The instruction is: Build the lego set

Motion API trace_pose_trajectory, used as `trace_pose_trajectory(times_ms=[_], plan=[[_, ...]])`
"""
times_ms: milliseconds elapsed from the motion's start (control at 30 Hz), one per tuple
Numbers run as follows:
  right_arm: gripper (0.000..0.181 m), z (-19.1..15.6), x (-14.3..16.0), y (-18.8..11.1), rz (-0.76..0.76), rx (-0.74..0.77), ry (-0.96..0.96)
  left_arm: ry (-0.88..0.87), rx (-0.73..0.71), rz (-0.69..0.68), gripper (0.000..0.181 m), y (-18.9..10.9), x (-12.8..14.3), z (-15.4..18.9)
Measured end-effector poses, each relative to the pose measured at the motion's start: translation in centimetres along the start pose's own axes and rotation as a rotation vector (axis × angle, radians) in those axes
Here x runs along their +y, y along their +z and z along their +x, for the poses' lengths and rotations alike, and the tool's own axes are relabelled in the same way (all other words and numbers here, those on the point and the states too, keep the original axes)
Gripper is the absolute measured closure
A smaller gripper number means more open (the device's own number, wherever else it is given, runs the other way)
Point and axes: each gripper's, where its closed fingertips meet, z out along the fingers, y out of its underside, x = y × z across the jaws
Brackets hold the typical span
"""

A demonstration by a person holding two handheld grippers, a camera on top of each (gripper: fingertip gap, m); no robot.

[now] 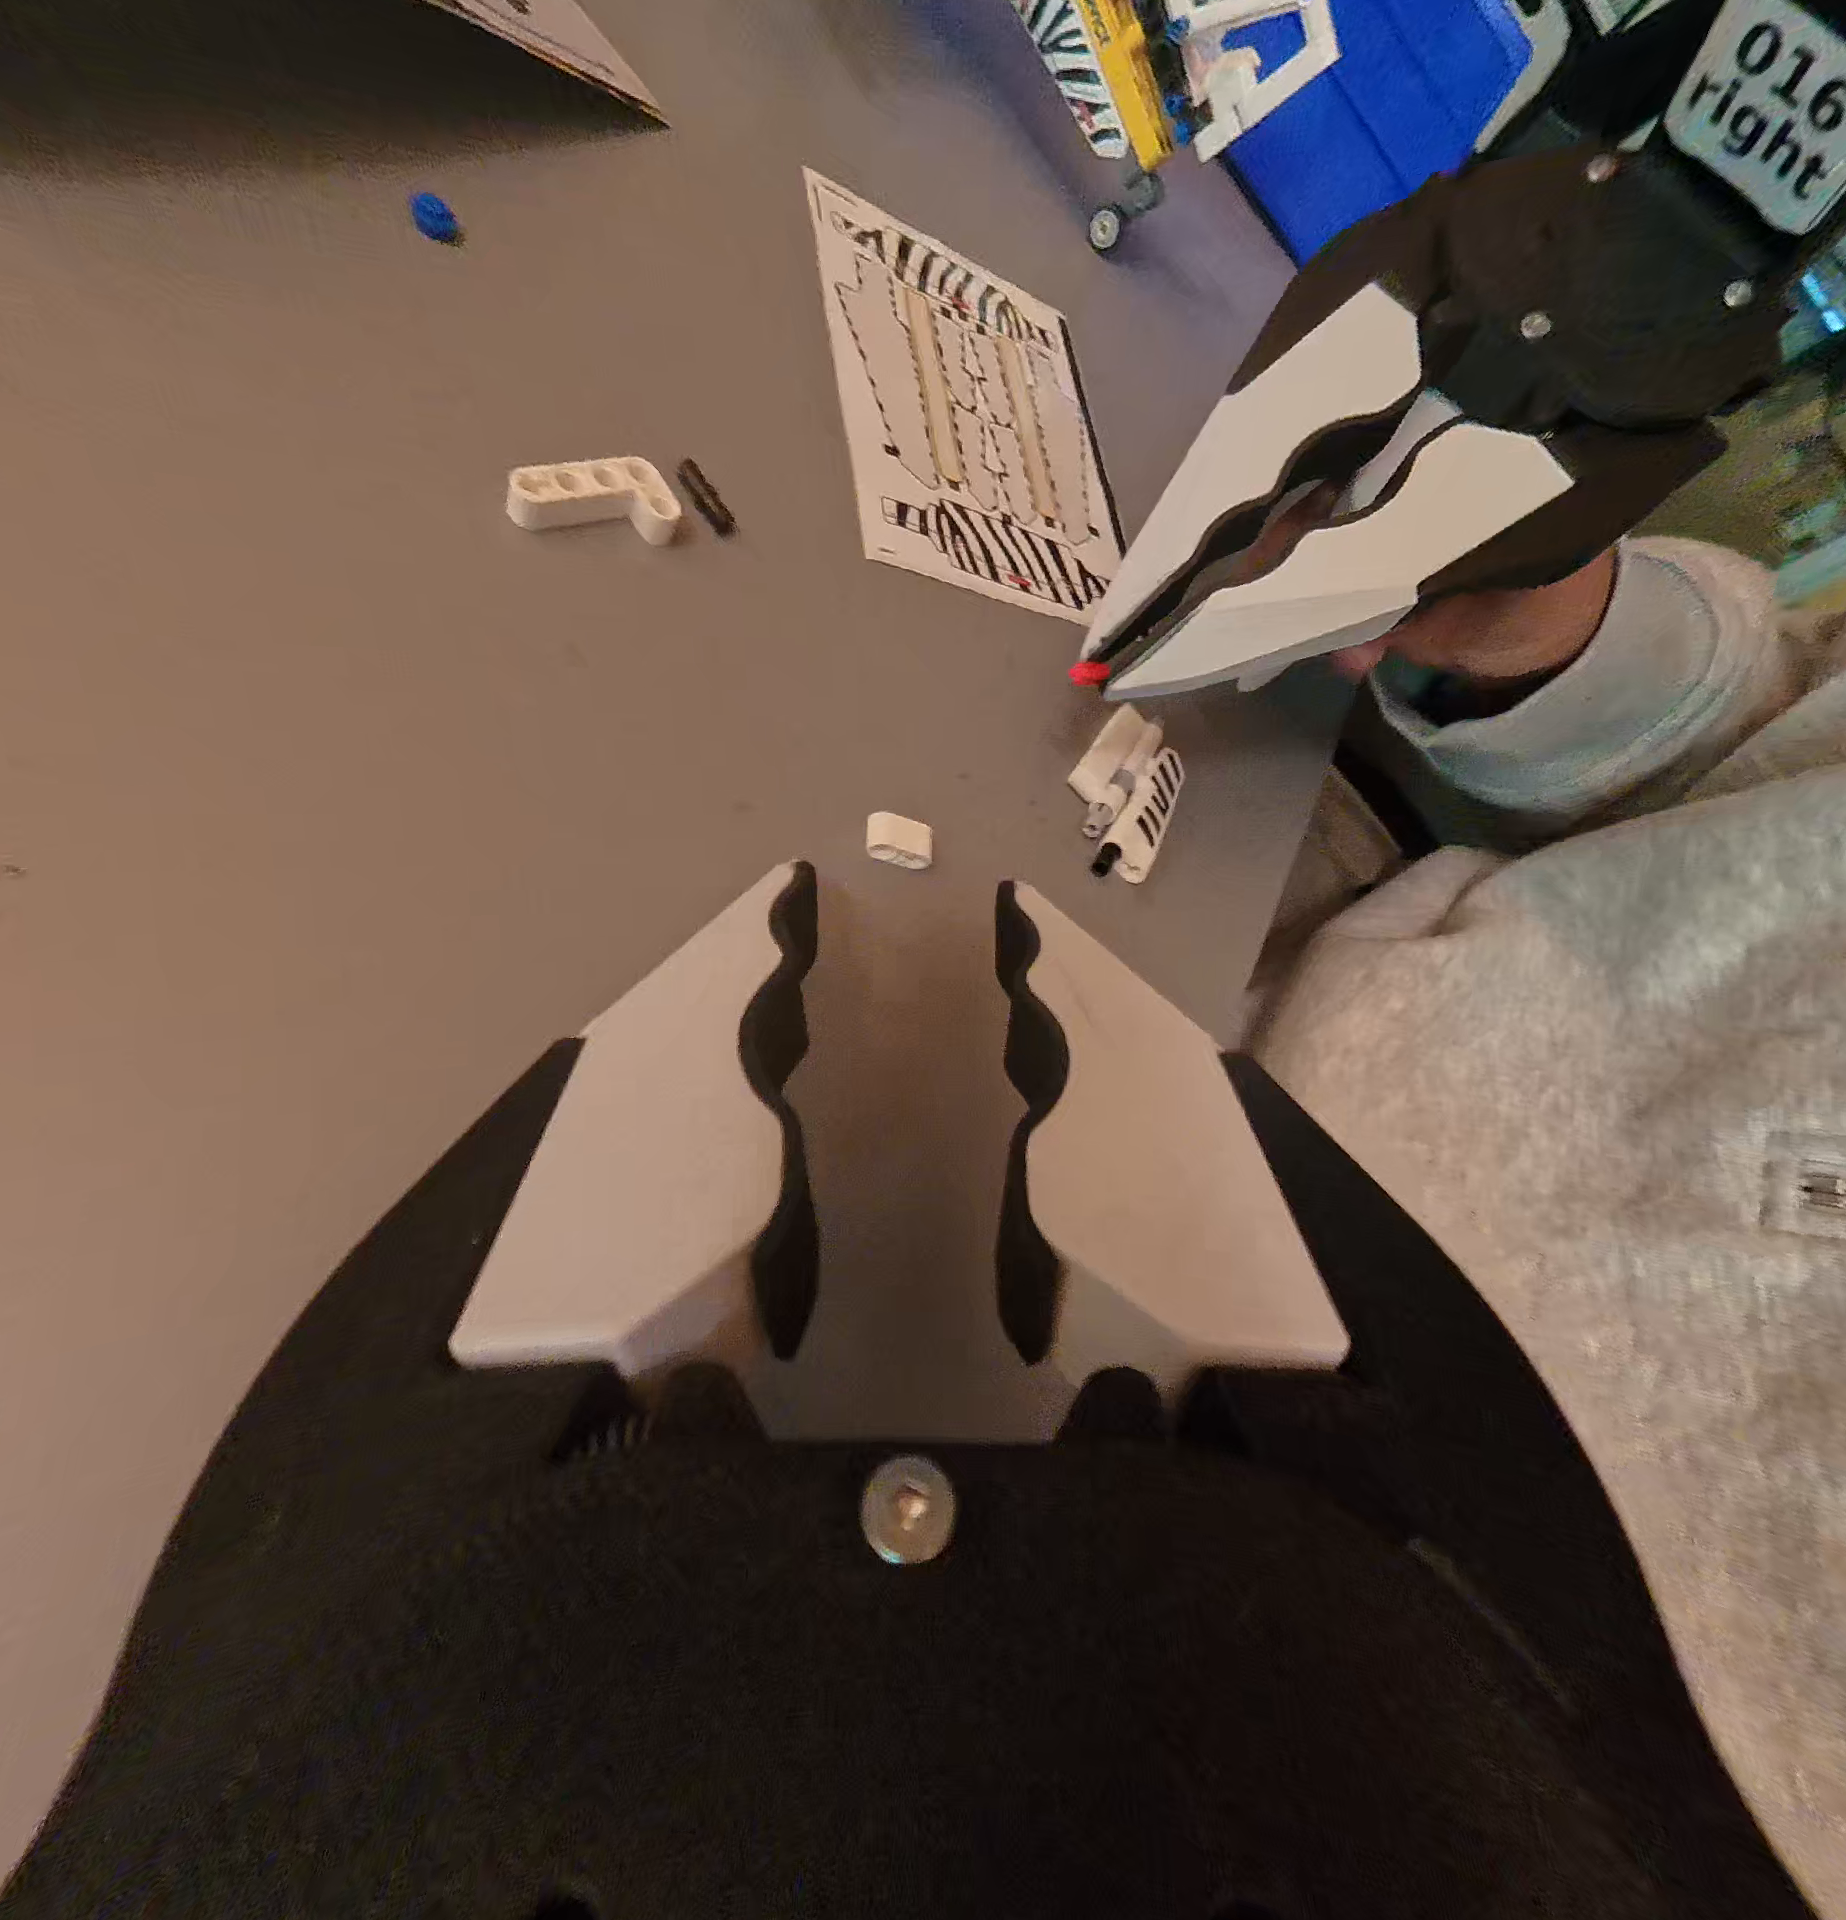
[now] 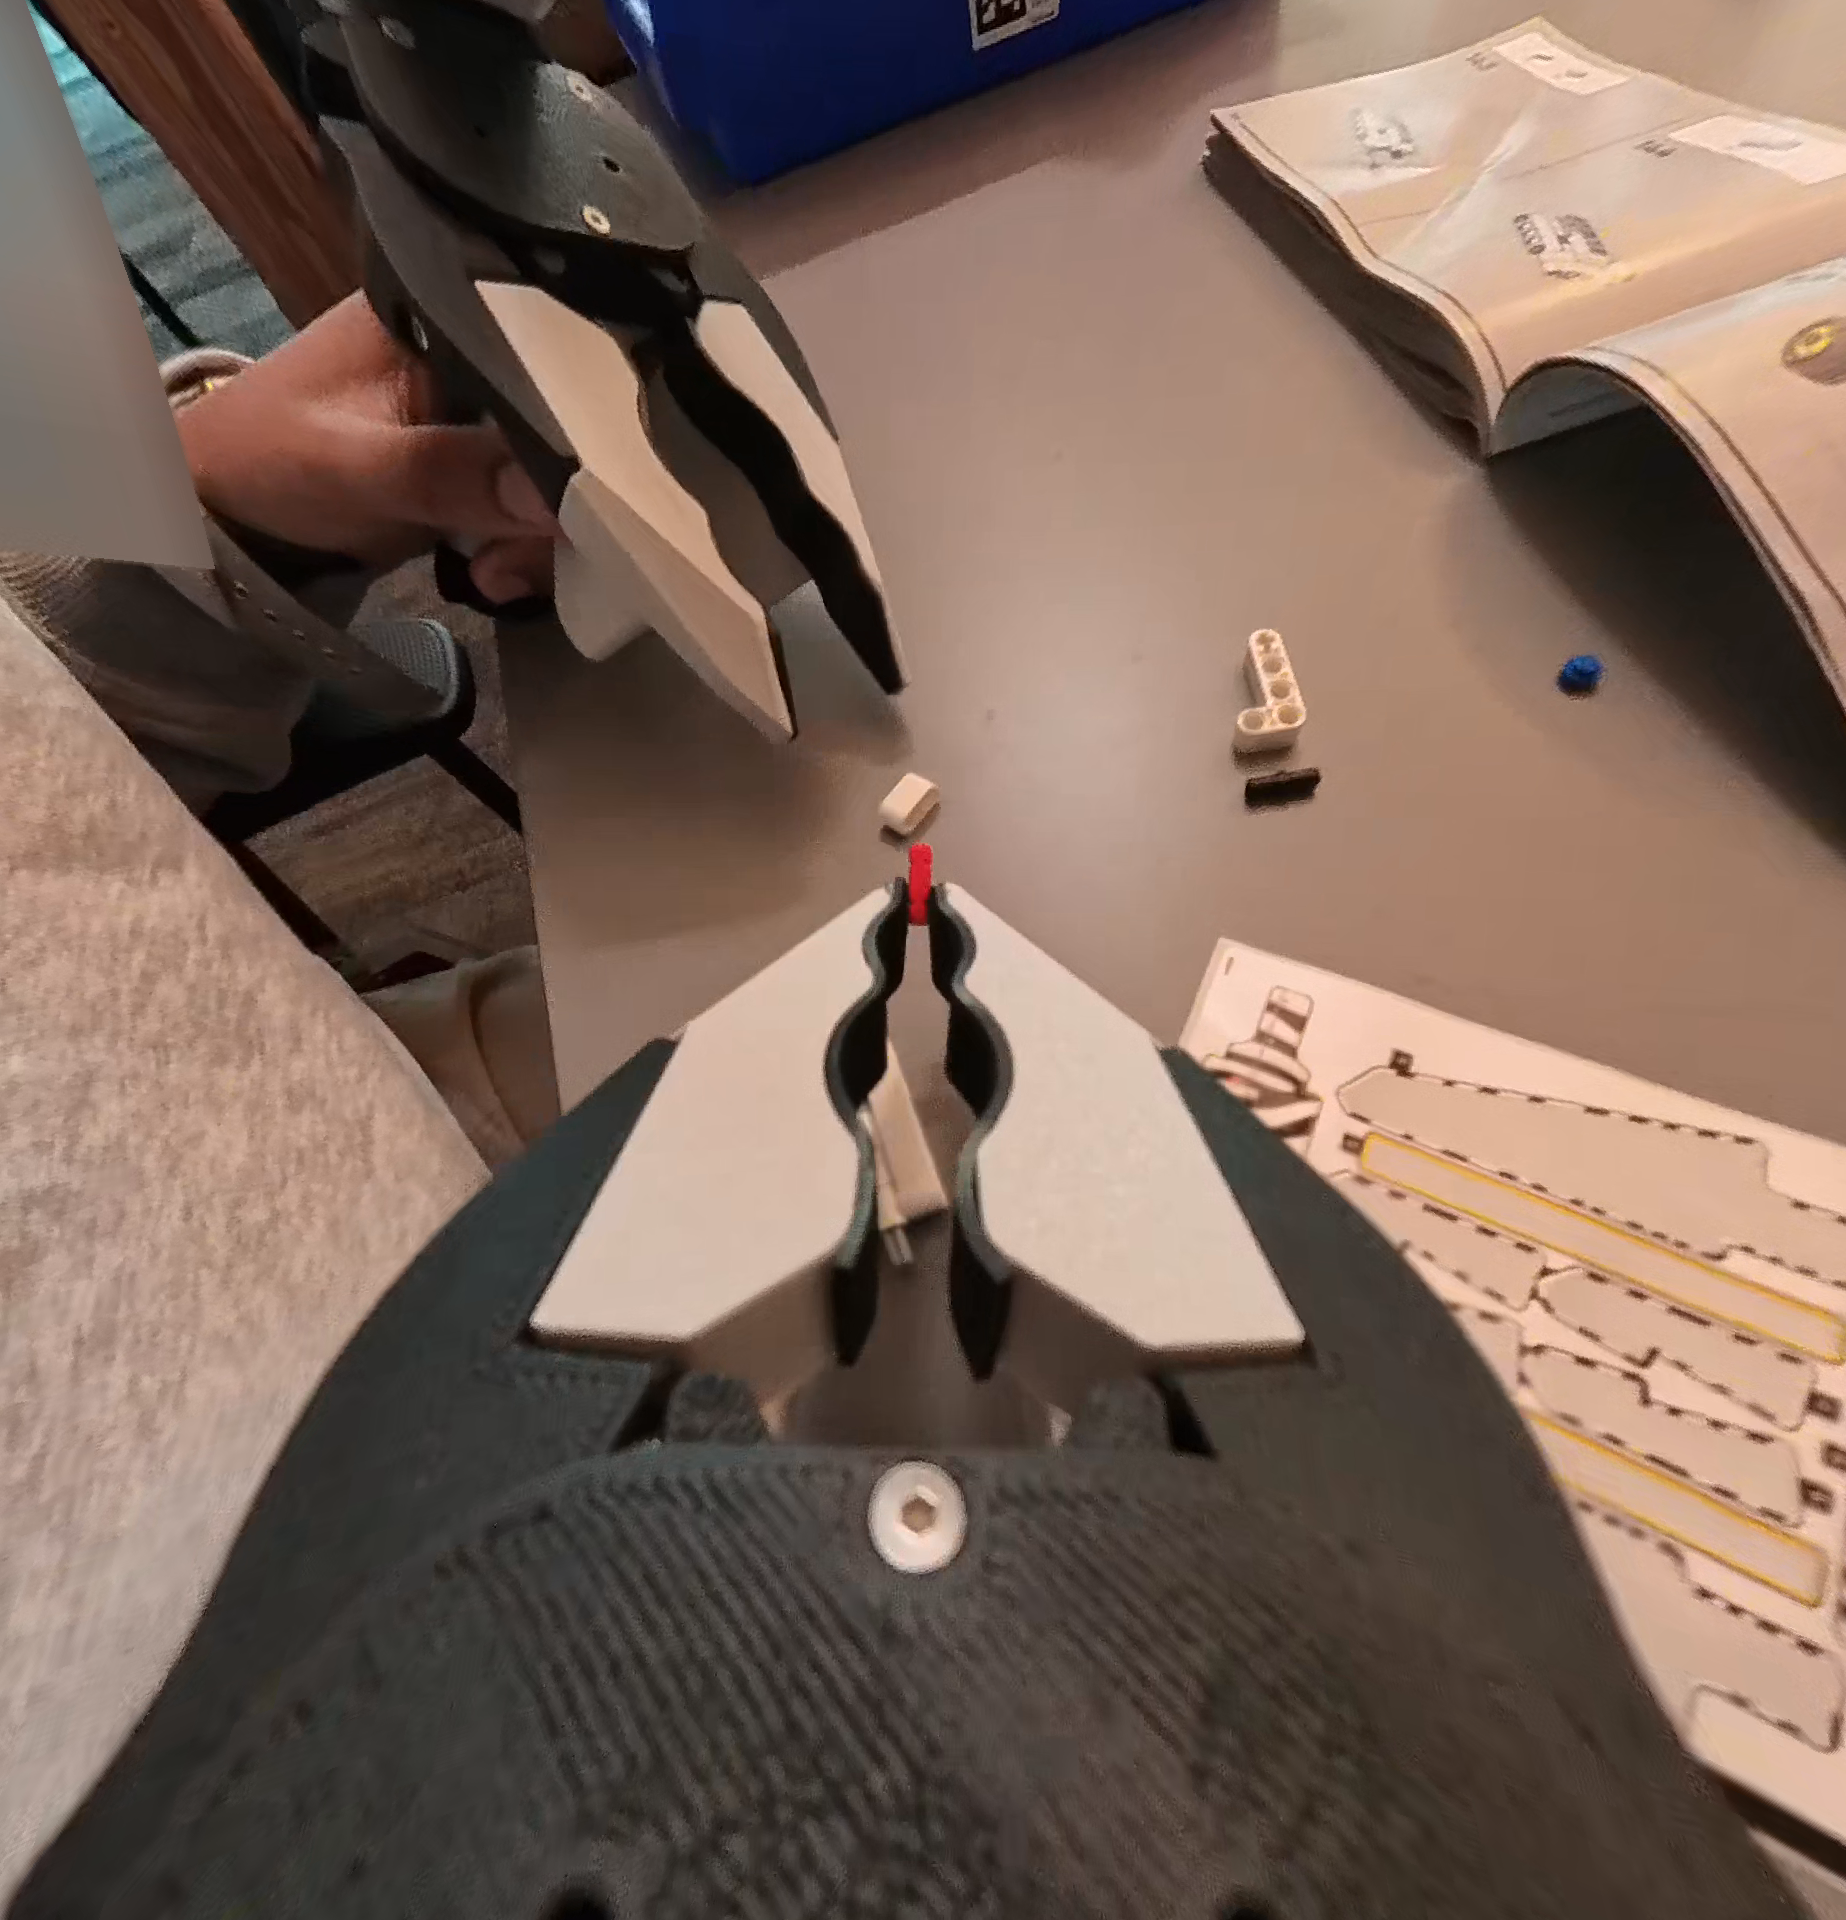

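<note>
My right gripper (image 2: 919, 902) is shut on a small red pin (image 2: 920, 881) held at its fingertips above the grey table; it also shows in the left wrist view (image 1: 1095, 675) with the red pin (image 1: 1085, 673). My left gripper (image 1: 906, 878) is open and empty, just short of a small white piece (image 1: 899, 837). That white piece (image 2: 910, 803) lies just beyond the red pin. A small white-and-striped assembly (image 1: 1132, 792) lies under the right gripper near the table edge. A white L-shaped beam (image 1: 595, 497) and a black pin (image 1: 707, 497) lie farther out.
A sticker sheet (image 1: 966, 400) lies on the table (image 1: 327, 727) beside the right gripper. An open instruction booklet (image 2: 1584, 239) lies at the far side. A blue piece (image 1: 436, 216), a blue box (image 1: 1376, 114) and a partly built model (image 1: 1127, 73) stand at the back. My right fingertips sit around 7 cm from my left ones. The blue piece (image 1: 436, 216) is about 15 cm from both grippers' fingertips. It is also in sight in the right wrist view (image 2: 1581, 675).
</note>
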Motion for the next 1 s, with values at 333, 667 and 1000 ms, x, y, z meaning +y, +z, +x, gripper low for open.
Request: trace_pose_trajectory(times_ms=[333, 667, 1000], plan=[[0.179, 0.0, 0.0, 1.5, -0.137, -0.193, -0.240, 0.257, -0.247, -0.103, 0.144, 2.2, 0.5, -0.4], [0.179, -0.1, 1.6, 3.6, -0.303, -0.291, -0.432, 0.292, -0.254, -0.139, 0.167, 2.9, 0.7, -0.3], [0.179, -0.1, 1.5, 3.9, -0.309, -0.381, -0.489, 0.258, -0.216, -0.140, 0.167, 3.0, 0.8, -0.2]])
